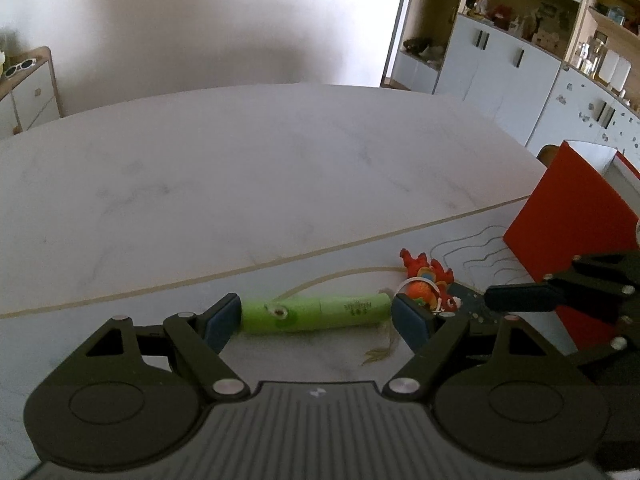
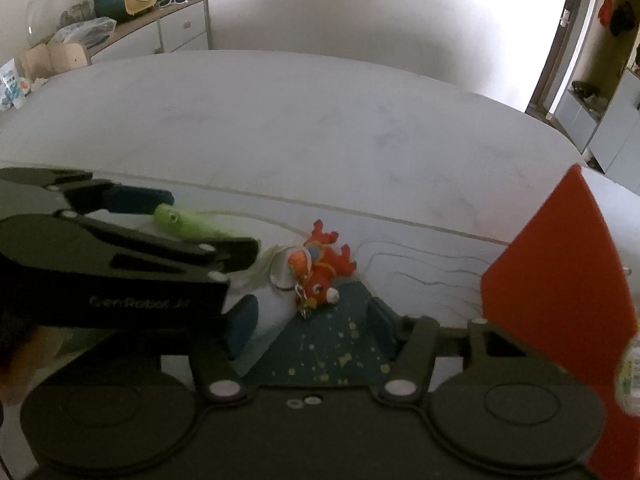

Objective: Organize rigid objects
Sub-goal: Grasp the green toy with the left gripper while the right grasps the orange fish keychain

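Observation:
A green tube (image 1: 316, 312) lies crosswise between the fingers of my left gripper (image 1: 318, 318), whose blue pads meet both of its ends; a beige cord trails from it. In the right wrist view the same tube (image 2: 188, 224) shows between those fingers. Right of it lies a red fish keychain (image 1: 428, 280) (image 2: 320, 272), against the far edge of a dark teal speckled flat object (image 2: 332, 344). My right gripper (image 2: 312, 320) straddles that teal object. Its right pad sits at the object's edge and bare table shows beside the left pad.
A red box (image 1: 568, 248) (image 2: 560, 280) stands upright just right of the right gripper. The white marble table (image 1: 260, 184) stretches far behind, with a thin seam across it. A low dresser (image 2: 160, 36) and tall shelf cabinets (image 1: 500, 60) stand beyond the table.

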Demonstrator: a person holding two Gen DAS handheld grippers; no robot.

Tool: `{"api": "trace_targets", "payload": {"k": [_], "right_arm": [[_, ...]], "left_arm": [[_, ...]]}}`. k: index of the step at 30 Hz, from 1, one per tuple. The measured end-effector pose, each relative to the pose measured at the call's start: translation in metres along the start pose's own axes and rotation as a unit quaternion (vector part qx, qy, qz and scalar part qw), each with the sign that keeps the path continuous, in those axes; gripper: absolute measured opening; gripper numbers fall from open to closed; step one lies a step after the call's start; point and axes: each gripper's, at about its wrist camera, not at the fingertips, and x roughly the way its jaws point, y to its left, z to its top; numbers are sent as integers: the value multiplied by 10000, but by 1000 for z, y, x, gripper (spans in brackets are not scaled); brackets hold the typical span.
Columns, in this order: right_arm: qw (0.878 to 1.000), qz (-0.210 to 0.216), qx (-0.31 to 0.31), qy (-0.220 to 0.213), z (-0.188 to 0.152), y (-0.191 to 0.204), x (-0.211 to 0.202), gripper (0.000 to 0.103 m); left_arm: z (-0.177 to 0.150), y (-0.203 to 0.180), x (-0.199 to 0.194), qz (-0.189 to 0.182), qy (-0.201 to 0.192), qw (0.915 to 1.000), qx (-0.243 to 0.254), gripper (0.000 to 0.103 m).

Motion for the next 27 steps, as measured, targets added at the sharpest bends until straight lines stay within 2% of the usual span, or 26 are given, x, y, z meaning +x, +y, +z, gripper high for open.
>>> {"api": "trace_targets", "payload": {"k": [2, 5, 8, 13, 16, 18, 20, 27], "right_arm": [[10000, -13, -10, -32, 2, 0, 1, 58], [9999, 7, 66, -80, 4, -1, 4, 58], [9998, 42, 125, -138, 5, -3, 7, 59], [9997, 120, 71, -197, 6, -5, 9, 59], [9996, 128, 66, -247, 3, -6, 6, 49], [9995, 104, 97, -274, 3, -8, 4, 38], [9994, 148, 171, -252, 3, -10, 4, 38], [9992, 182, 317, -182, -2, -5, -4, 37]], "left_arm": [[-1, 3, -1, 16, -58, 10000, -24, 79], [-1, 6, -2, 110, -132, 9998, -45, 66], [-1, 9, -2, 128, -181, 9997, -116, 59], [1, 12, 0, 109, -182, 9996, -212, 58], [1, 13, 1, 108, -200, 9996, -168, 54], [0, 14, -1, 148, -210, 9996, -146, 38], [1, 16, -2, 94, -192, 9996, -181, 28], [-2, 14, -11, 48, -142, 9996, -224, 16]]}}
